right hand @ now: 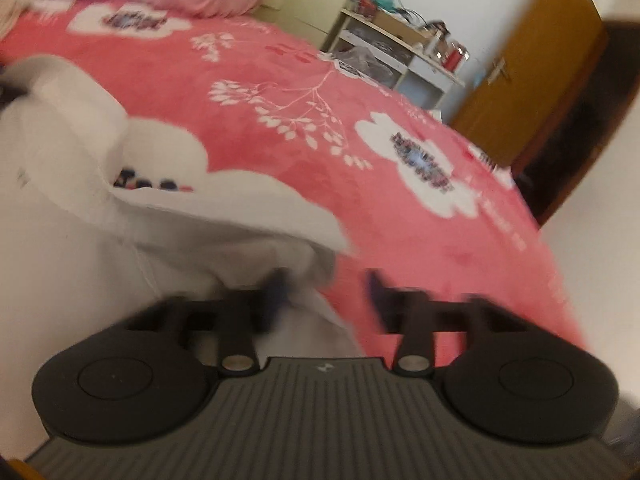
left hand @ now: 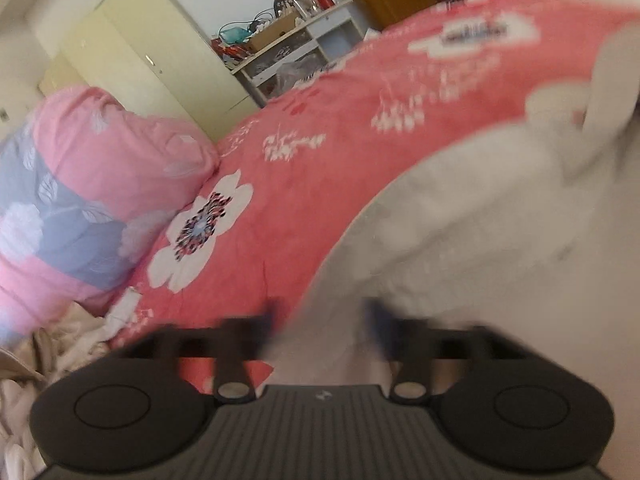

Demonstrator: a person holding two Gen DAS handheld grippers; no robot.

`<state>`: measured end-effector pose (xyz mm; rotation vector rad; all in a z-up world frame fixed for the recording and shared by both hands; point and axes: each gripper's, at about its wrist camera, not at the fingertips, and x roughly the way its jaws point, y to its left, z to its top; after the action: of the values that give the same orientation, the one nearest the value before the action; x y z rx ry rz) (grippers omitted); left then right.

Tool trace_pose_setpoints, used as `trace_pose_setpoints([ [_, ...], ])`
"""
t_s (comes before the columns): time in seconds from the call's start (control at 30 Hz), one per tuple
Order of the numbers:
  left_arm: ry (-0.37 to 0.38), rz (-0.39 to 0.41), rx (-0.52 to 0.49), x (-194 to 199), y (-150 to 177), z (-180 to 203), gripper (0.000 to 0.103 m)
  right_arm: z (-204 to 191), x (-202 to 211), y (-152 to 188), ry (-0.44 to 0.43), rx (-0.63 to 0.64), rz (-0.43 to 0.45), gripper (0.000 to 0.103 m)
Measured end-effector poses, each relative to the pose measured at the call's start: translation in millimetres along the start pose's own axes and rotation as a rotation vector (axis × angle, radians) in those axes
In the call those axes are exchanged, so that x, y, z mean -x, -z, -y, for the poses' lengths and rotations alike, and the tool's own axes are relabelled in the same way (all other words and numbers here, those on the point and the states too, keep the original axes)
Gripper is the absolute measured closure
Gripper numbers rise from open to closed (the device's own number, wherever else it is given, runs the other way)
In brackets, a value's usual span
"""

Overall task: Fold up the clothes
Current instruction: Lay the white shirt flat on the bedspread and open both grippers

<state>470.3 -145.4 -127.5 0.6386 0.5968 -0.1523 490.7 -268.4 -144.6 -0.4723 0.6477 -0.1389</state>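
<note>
Both claws, left claw [left hand: 322, 320] and right claw [right hand: 326, 292], gape over white garment [left hand: 480, 220].

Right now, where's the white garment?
The white garment lies on the red floral bedspread, right side of the left wrist view, left side of the right wrist view.

Both my wrist feeds are smeared with motion blur. The red floral bedspread [left hand: 320, 160] holds its colour, but its printed flowers streak, worst toward the frame edges. The white garment [left hand: 500, 220] on it washes out to a pale, featureless mass. Light is soft, even daylight; I see no hard shadows on the bedspread. Beyond it, the shelf unit [right hand: 400, 56] leans and bows with fisheye distortion, and frame corners go dark.
</note>
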Motion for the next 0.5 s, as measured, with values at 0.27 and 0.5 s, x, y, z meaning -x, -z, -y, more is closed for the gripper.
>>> trace_pose_setpoints([
  [0.27,0.251,0.012,0.343,63,-31,-69,0.022,53,72,6,-0.132,-0.181,-0.038,0.020],
  [0.5,0.296,0.090,0.473,192,8,-160,0.022,83,194,26,-0.277,-0.399,0.054,0.020],
])
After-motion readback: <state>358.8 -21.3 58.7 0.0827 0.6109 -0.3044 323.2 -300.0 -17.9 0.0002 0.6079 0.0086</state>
